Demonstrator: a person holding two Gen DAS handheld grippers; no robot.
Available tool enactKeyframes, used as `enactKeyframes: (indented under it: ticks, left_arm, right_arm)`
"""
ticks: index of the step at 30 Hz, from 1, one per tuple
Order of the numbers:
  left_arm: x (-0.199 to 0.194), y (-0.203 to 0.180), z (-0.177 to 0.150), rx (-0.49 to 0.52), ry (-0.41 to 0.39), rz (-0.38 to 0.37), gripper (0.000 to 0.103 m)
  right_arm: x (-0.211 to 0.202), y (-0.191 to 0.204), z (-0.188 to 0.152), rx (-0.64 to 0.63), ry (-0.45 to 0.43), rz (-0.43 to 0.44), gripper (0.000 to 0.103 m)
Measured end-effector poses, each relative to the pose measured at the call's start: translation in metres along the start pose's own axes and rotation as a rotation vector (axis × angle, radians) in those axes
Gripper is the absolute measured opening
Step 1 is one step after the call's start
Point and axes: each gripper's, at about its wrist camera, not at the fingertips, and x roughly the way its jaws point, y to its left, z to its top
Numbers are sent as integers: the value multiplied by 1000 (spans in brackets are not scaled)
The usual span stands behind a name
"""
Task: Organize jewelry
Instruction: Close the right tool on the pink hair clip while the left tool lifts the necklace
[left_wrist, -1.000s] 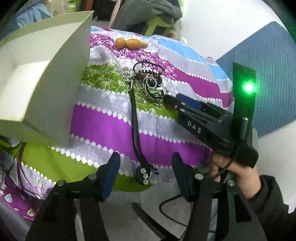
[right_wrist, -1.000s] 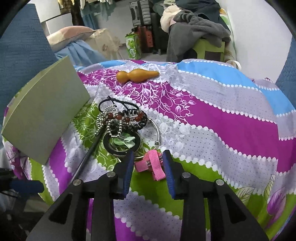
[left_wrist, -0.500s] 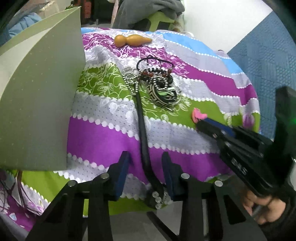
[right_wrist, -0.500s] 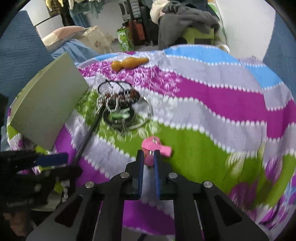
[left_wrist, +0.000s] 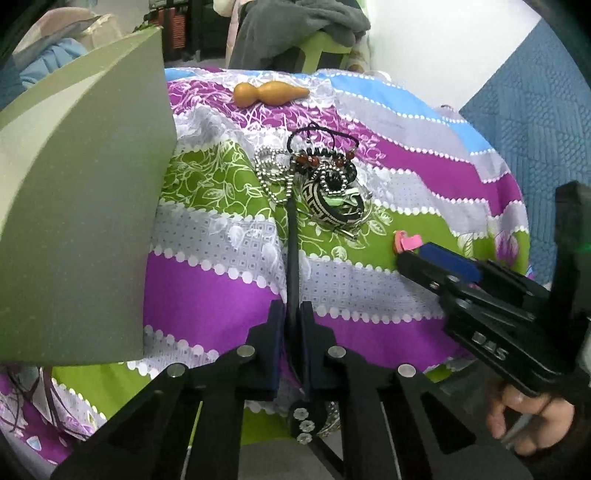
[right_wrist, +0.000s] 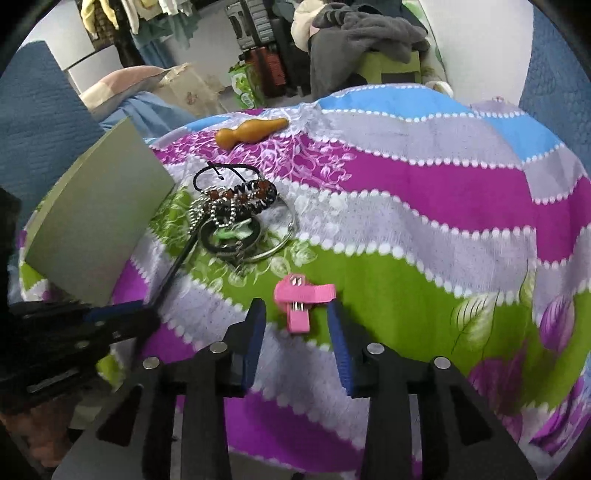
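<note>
I look first at the pile of jewelry in the middle of the striped cloth. Bead chains, a black cord and a patterned bangle all lie tangled together there. A long black strap runs from the pile toward me and hangs over the near edge of the cloth.

My left gripper has just been closing, and now it is clenched on that strap, right at the near edge. I think I hold it there because the loose end is the easy part to grab, away from the tangle. Pulling on it could drag other pieces along, since the chains lie on top of its far end.

To the right of the pile, well apart from it, lies a pink hair clip. My right gripper has just been opening. Its jaws stand apart on both sides of the clip and do not touch it, so the clip is let go and lies flat on the green stripe. I think it sits there alone so it stays out of the tangle.

On the left stands a pale green box, tipped on the cloth. It may be where the pieces go. At the far side lies a small orange gourd, touching nothing.
</note>
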Motion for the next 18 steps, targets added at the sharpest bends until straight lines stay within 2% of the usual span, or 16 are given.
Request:
enactKeyframes:
  ticks: [2,3,5,7,8,9,14,18]
  left_arm:
    - [-5,0,-1,-5,-7,-5,6]
    - [-7,1,-1,-9,-9,-5,6]
    - [-9,2,-3,-19,-4,-11,6]
    - [-10,1,-5,-22,2,-13,6]
    - [-10,1,-7,-22,4,-12,6]
    - [-10,1,-8,-25,10,-15,6]
    - [-7,1,-22,-22,43,-19,6]
    - [-11,2,-26,-33,37,-40,6]
  right_arm:
    - [4,2,3,-16,-12,-8,41]
    - [7,3,5,-26,-15,-17,49]
    - [12,7,6,-58,-19,-45,52]
    - [15,12,6,-100,-25,-71,50]
    - [16,14,5,-119,-28,-92,38]
    - [15,15,6,-128,-30,-111,33]
    - [11,11,3,-104,-4,-96,32]
    - [2,13,-4,-71,18,-92,32]
